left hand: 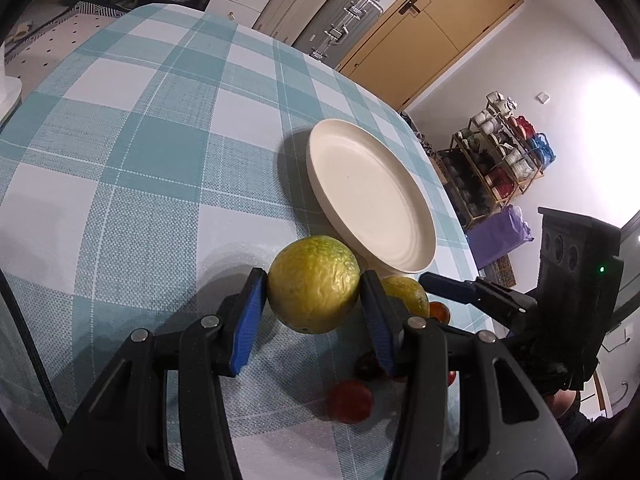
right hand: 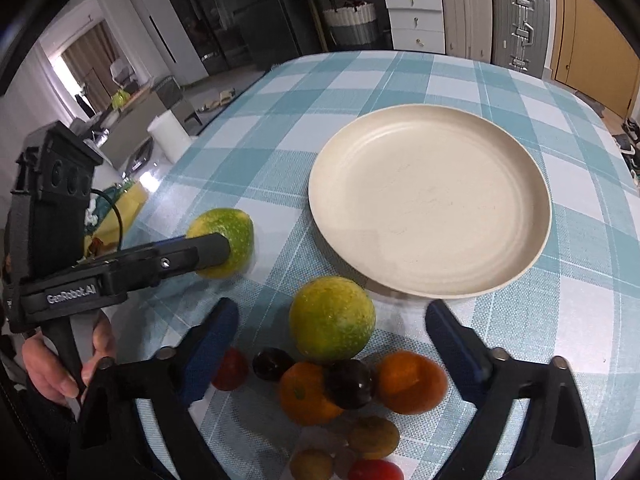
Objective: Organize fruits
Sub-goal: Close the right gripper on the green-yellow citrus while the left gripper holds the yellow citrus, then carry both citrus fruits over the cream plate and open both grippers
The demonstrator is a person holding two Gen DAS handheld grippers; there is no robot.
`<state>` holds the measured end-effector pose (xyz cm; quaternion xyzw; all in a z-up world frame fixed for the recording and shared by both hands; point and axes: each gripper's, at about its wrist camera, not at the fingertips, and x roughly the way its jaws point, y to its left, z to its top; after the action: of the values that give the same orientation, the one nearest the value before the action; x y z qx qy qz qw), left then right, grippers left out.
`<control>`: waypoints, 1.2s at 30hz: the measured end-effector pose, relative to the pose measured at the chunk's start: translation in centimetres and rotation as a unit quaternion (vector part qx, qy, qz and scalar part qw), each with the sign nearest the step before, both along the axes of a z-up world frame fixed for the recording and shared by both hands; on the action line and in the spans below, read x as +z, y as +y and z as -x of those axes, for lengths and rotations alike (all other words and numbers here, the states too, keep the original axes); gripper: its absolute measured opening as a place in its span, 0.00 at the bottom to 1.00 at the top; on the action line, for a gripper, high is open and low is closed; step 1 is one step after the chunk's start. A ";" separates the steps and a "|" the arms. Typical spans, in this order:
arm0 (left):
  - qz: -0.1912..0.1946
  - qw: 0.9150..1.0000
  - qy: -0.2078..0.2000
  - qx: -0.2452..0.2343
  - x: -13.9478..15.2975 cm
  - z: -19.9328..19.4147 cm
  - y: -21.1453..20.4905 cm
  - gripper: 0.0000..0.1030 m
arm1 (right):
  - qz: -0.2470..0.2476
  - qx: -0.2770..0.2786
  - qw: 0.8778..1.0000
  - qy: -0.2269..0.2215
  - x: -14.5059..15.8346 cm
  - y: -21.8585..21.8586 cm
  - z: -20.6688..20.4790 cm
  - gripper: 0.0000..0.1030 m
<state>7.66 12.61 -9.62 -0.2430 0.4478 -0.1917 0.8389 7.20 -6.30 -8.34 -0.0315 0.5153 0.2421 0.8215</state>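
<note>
My left gripper (left hand: 314, 294) is shut on a yellow-green citrus fruit (left hand: 313, 284), held just above the checked tablecloth; it also shows in the right wrist view (right hand: 224, 240). A cream plate (left hand: 372, 196) lies empty just beyond it, also in the right wrist view (right hand: 430, 200). My right gripper (right hand: 332, 316) is open around a second yellow-green citrus (right hand: 332, 318), its blue pads (right hand: 216, 332) apart from it. A pile of small fruits lies below: two oranges (right hand: 412, 380), dark plums (right hand: 350, 382), red and brownish ones.
The table (right hand: 360, 76) has a teal checked cloth. Its far edge faces suitcases (right hand: 518, 20) and white drawers (right hand: 416, 16). A shelf rack (left hand: 496, 156) stands beyond the table's right edge in the left wrist view.
</note>
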 end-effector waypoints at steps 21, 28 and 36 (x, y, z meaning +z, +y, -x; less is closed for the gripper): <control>-0.013 1.000 0.001 0.004 0.0 0.1 -0.6 0.44 | 0.011 0.001 1.000 0.006 -0.5 0.8 -0.2 0.48; -0.018 1.000 -0.002 0.001 0.8 -0.1 -1.3 0.44 | -0.039 -0.008 0.999 0.000 0.6 -0.4 -0.3 0.48; -0.027 1.000 -0.015 -0.006 2.9 -0.7 -2.5 0.44 | -0.101 -0.022 0.994 -0.023 2.3 -2.9 -0.3 0.48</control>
<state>8.31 10.09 -6.75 -0.2148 0.4420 -0.1886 0.8503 7.45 -9.18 -5.99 0.0575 0.4694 0.2739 0.8375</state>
